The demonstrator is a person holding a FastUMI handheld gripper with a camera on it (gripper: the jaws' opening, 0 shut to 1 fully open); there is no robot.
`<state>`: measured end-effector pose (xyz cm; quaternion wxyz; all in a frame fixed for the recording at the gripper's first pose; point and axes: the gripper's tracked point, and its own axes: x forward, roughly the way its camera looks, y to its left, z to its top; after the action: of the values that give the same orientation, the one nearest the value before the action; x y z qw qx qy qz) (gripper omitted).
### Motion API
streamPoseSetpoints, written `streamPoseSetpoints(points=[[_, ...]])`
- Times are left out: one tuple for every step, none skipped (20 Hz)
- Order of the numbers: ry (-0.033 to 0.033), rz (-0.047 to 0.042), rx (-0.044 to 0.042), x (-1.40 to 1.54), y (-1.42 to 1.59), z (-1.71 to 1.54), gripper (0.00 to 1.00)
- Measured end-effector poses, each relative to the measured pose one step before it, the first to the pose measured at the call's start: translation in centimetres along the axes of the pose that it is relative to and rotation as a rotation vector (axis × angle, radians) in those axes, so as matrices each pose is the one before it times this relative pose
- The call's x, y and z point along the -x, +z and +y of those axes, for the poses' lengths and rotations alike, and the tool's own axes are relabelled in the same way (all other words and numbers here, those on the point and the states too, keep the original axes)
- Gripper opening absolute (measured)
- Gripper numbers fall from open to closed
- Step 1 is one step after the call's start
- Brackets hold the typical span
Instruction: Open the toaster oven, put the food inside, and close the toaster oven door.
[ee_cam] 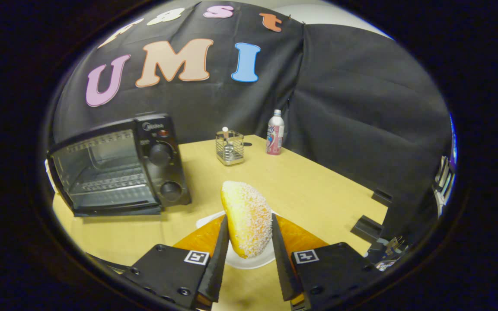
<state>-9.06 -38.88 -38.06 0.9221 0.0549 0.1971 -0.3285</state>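
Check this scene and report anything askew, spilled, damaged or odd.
Nothing stands out. The gripper is shut on the sugared pastry, held on edge above the white plate. The toaster oven stands with its door down, ready. The wire caddy and bottle stand upright; no spills on the table.

I see a light wooden table (318, 190) running across the middle of the frame, its far corner near the centre. Behind it hangs the booth's black cloth wall (361, 108), creased, with a vertical seam right of centre. At the top right, a strip of pale wall (318, 13) shows above the cloth. The light is even and soft.
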Motion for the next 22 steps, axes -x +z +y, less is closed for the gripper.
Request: streamPoseSetpoints(points=[[0.00721, 0.00648, 0.00147, 0.871, 0.150, 1.406, 0.56], [0.01027, 0.00718, 0.00712, 0.783, 0.172, 1.536, 0.56], [0.01593, 0.00479, 0.00589, 0.720, 0.283, 1.773, 0.56], [0.02577, 0.00388, 0.00511, 0.458, 0.447, 1.941, 0.56], [0.03168, 0.00205, 0.00469, 0.242, 0.397, 2.034, 0.56], [0.02179, 0.00034, 0.00123, 0.051, 0.587, 1.727, 0.56], [0.01333, 0.00446, 0.00669, -0.048, 0.333, 1.383, 0.56], [0.00934, 0.00463, 0.00591, -0.220, 0.366, 1.344, 0.56], [-0.00177, 0.01519, 0.00510, -0.473, 0.091, 1.031, 0.56], [0.00721, 0.01098, 0.01375, -0.439, 0.104, 1.110, 0.56], [0.00896, 0.00575, 0.00231, -0.586, 0.187, 1.165, 0.56], [0.02037, -0.00597, -0.01070, -0.538, 0.448, 1.202, 0.56], [0.02493, -0.00062, -0.01956, -0.729, 0.142, 1.158, 0.56], [0.02498, -0.00077, -0.02131, -0.726, 0.139, 1.066, 0.56], [0.02385, -0.00551, -0.02001, -0.700, 0.199, 0.923, 0.56], [0.01603, -0.00647, -0.01409, -0.542, 0.276, 0.707, 0.56], [0.01199, -0.00751, -0.01204, -0.603, 0.183, 0.432, 0.56], [0.00688, -0.01385, -0.00192, -0.660, 0.303, 0.322, 0.56], [-0.00256, -0.01527, 0.00949, -0.590, 0.255, 0.025, 0.56], [-0.00560, -0.00918, 0.01323, -0.604, 0.176, -0.138, 0.56], [-0.00588, -0.00341, 0.00973, -0.599, -0.198, -0.225, 0.56], [-0.00519, 0.00433, -0.00073, -0.561, -0.129, -0.185, 0.56]])
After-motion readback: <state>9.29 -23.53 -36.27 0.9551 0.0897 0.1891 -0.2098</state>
